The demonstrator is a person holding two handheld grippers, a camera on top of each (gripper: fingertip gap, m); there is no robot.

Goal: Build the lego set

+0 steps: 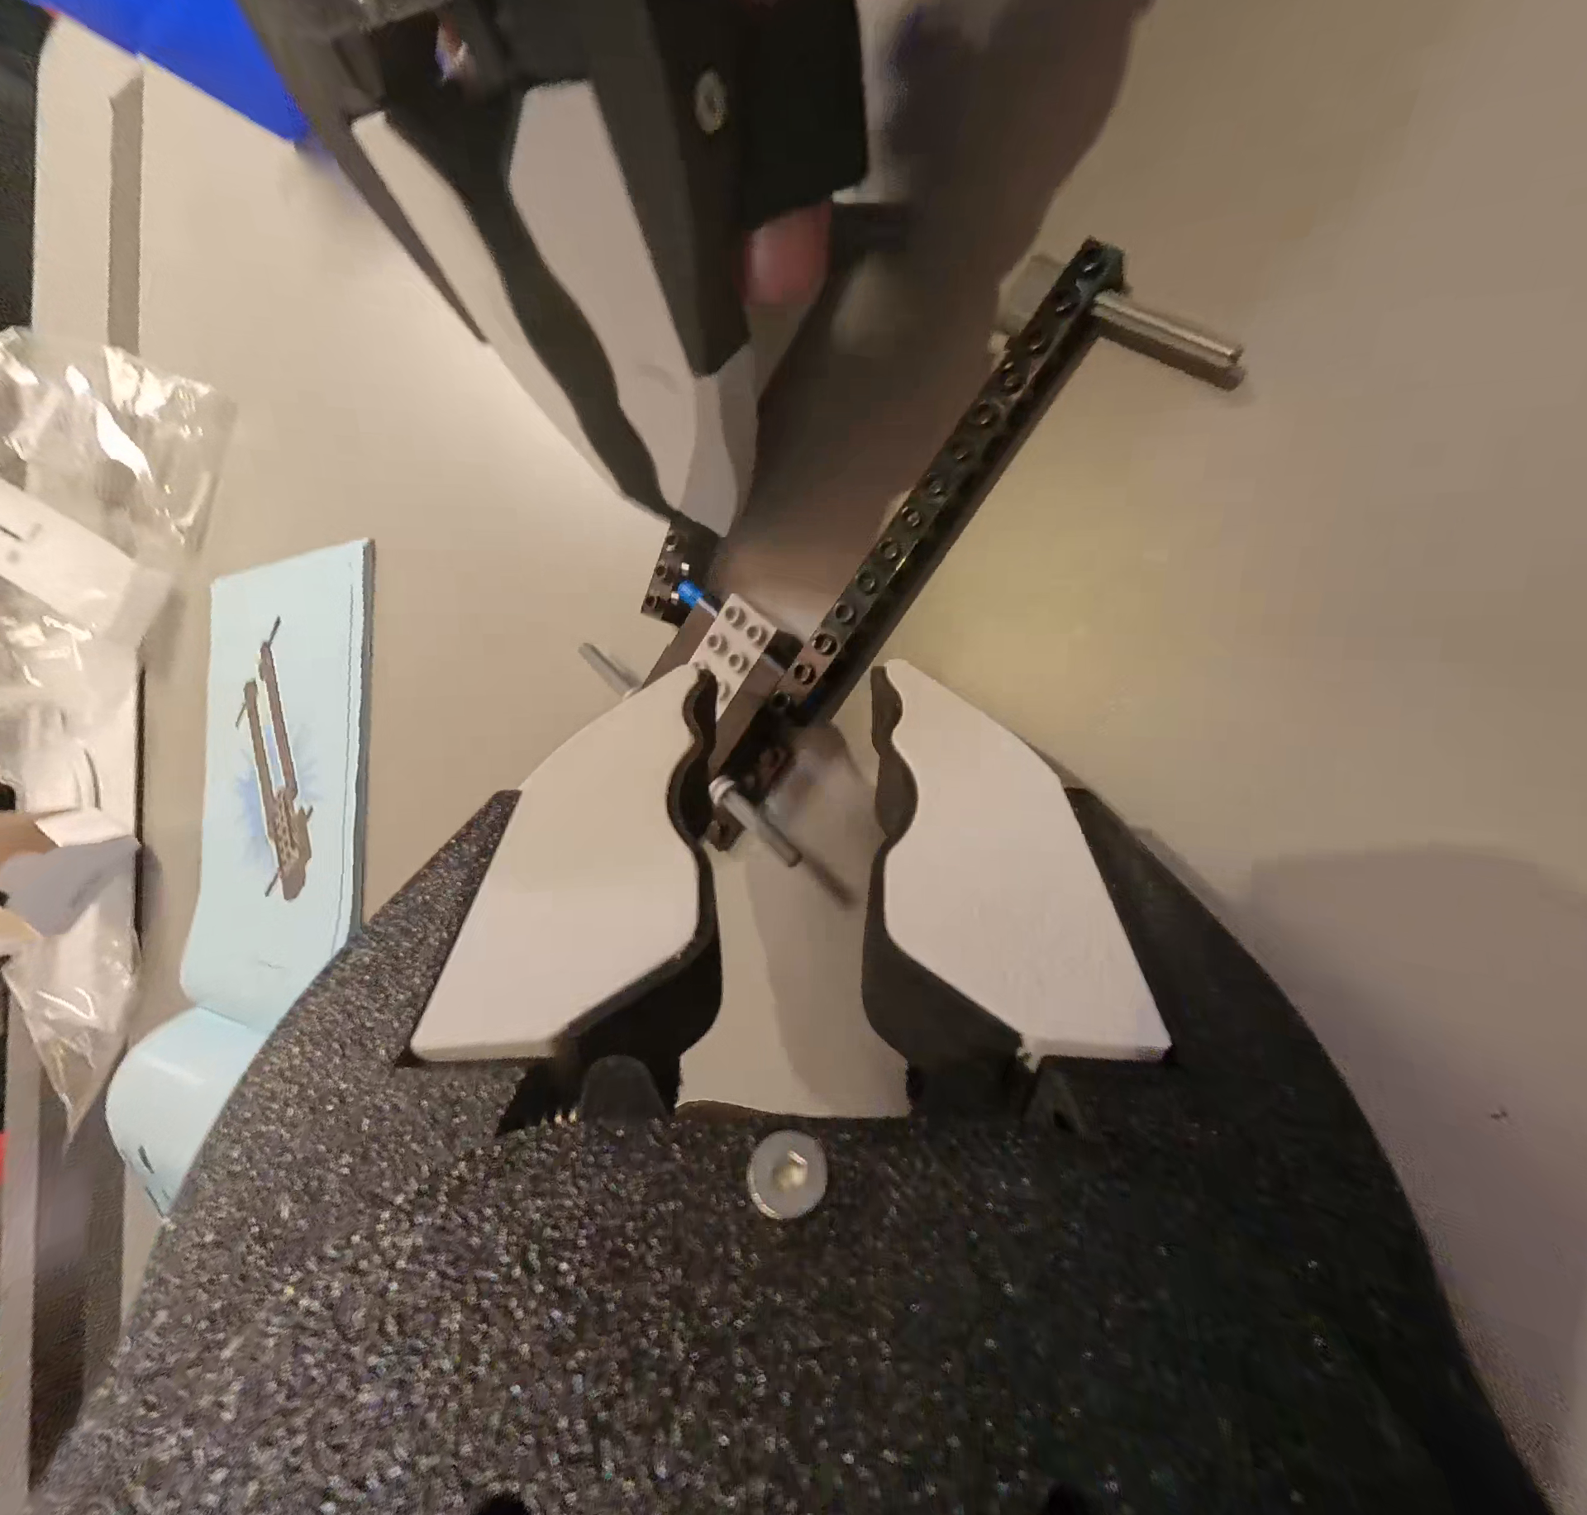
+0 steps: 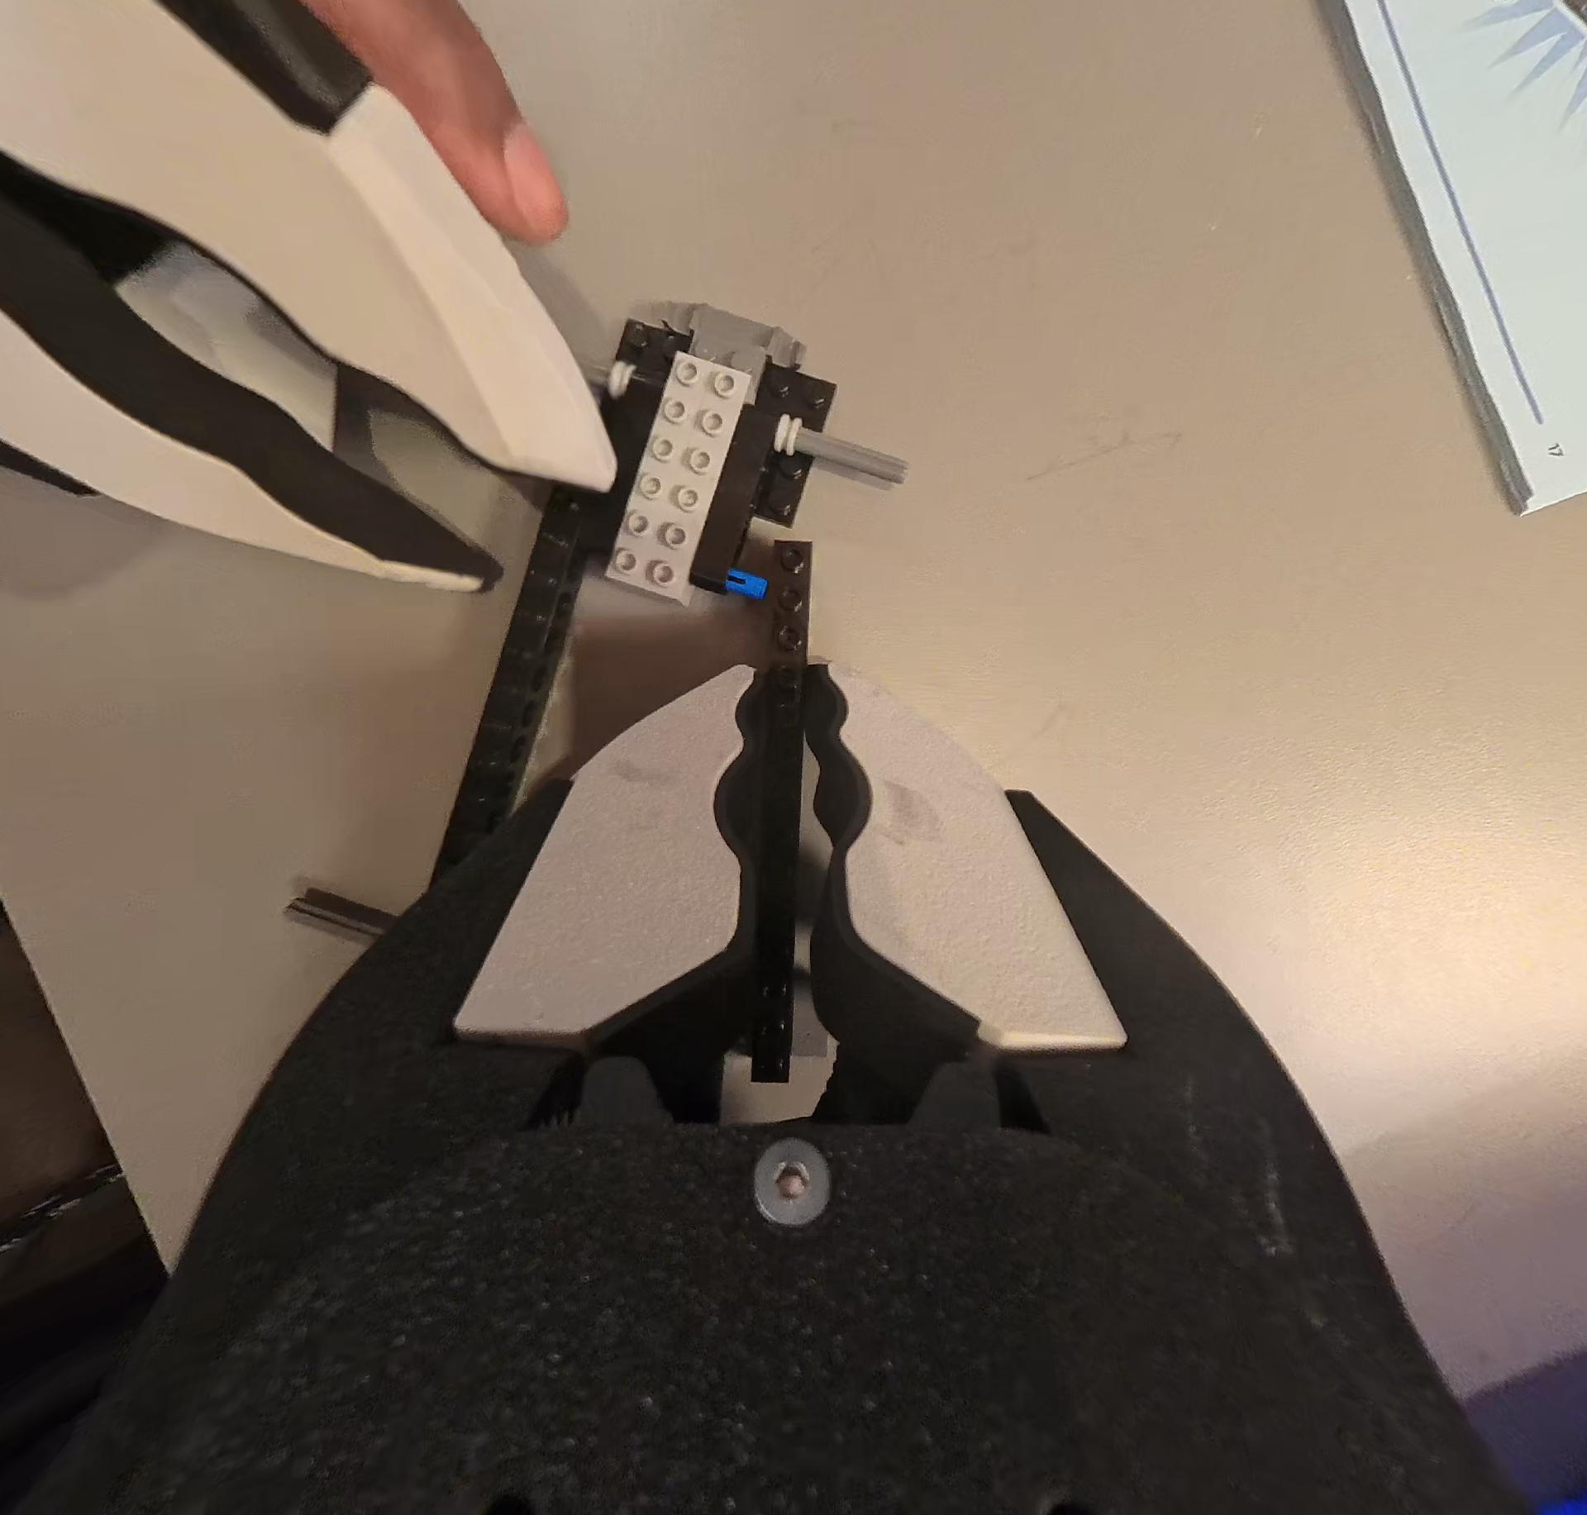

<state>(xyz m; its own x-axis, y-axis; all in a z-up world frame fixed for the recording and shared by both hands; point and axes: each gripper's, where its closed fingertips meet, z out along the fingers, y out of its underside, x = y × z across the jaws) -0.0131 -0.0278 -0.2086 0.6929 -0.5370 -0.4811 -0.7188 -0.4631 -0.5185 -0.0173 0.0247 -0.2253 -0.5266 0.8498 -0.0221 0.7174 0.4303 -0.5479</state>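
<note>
Two claws meet over one brick-built assembly on the beige worktop [image 1: 1288,701], well in from the edge where a pale blue booklet [image 1: 283,735] and clear plastic bags [image 1: 86,460] lie.

The right gripper [image 2: 786,673] is clenched on a short black beam [image 2: 794,606]. Both pads press its narrow sides, and the beam runs lengthwise down the slot between them. The beam's free end sticks out past the fingertips and stands right at the tip of a blue pin [image 2: 743,582]. The pin projects from the black block under a grey studded plate [image 2: 678,478]. Whether the pin has entered a hole cannot be told from either view.

The left gripper [image 1: 794,675] is released, with its jaws spread. One finger [image 1: 601,787] lies against the assembly beside the grey plate, while the other finger [image 1: 970,787] stands clear with bare worktop showing between. So the assembly stands between the fingers but is not grasped.

A long black beam [image 1: 970,478] runs off from the assembly toward the far part of the worktop. A grey axle [image 2: 850,452] pokes out sideways from the assembly.

As a judgement, little but that one finger and the worktop seems to steady the assembly, so any sideways push through the pin would likely slide or swing it — the long beam gives it plenty of leverage. The held beam is gripped far from its free end, so it could pivot between the pads. Pin and hole would need to be square to each other, with force going straight along the pin — not across it.
</note>
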